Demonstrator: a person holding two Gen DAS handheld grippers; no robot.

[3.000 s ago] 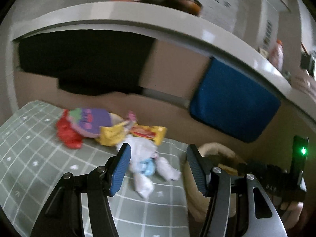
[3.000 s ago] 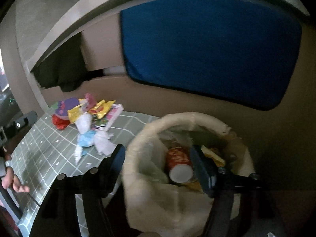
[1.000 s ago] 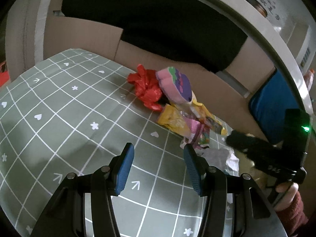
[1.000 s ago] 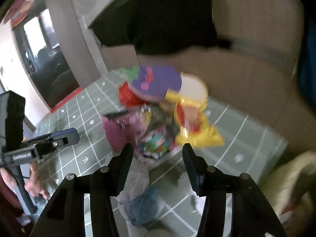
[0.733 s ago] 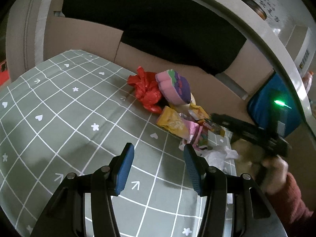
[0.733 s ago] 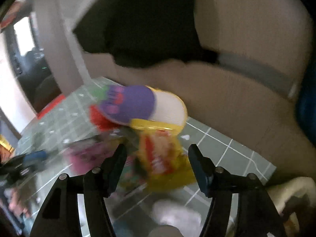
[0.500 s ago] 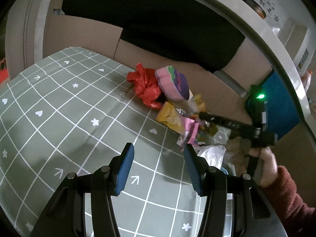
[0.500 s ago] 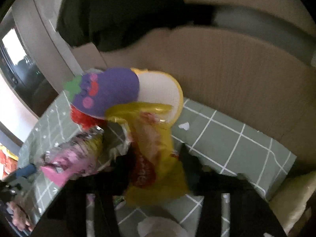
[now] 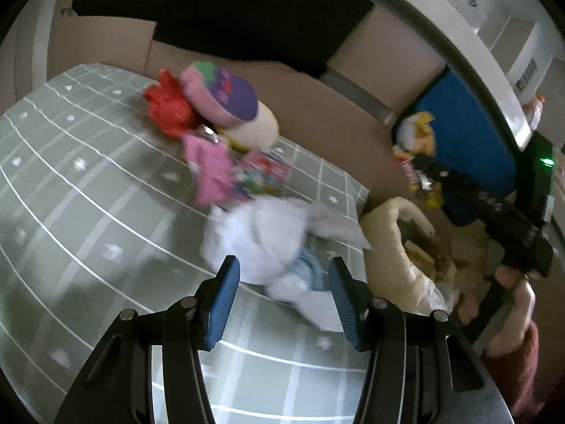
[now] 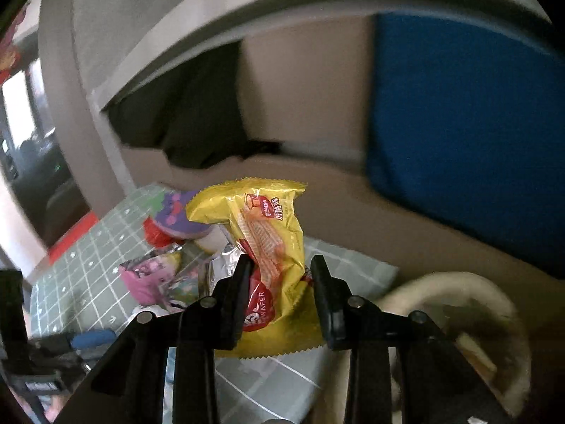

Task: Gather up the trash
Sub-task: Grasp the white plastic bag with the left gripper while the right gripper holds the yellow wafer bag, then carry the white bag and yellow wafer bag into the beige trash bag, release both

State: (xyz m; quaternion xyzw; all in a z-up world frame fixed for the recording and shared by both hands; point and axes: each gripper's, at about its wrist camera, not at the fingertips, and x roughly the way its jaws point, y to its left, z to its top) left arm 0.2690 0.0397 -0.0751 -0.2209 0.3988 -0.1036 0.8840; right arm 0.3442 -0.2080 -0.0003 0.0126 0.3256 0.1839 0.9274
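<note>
**Wafer wrapper lifted, most of the pile still to go**

The yellow wafer wrapper (image 10: 272,243) sits in the lower middle of the right wrist view, pinched between the jaws of the right gripper (image 10: 279,282), which have just been closing on it. It hangs clear of the green checked cloth (image 10: 99,247); in the left wrist view the same wrapper shows at the upper right, just above the rim of the trash bag (image 9: 395,243).

The bag, cream-coloured and open, stands at the lower right of the right wrist view, just beside the cloth's edge. It already holds some scraps, though what they are is too dim to tell.

The left gripper (image 9: 280,293) hovers at the bottom centre of its frame with jaws spread wide and nothing between the pads; beyond them lies a crumpled white tissue (image 9: 268,236) with a pale blue scrap against it.

Further up the cloth remain a pink packet (image 9: 208,169), a colourful wrapper (image 9: 261,176) touching it, a red crumpled wrapper (image 9: 169,109) and a purple plush toy (image 9: 226,95) resting against that.

By the look of it, the task is partway through: one wrapper is in hand and not yet dropped, and the tissue and several wrappers are still to be collected.
</note>
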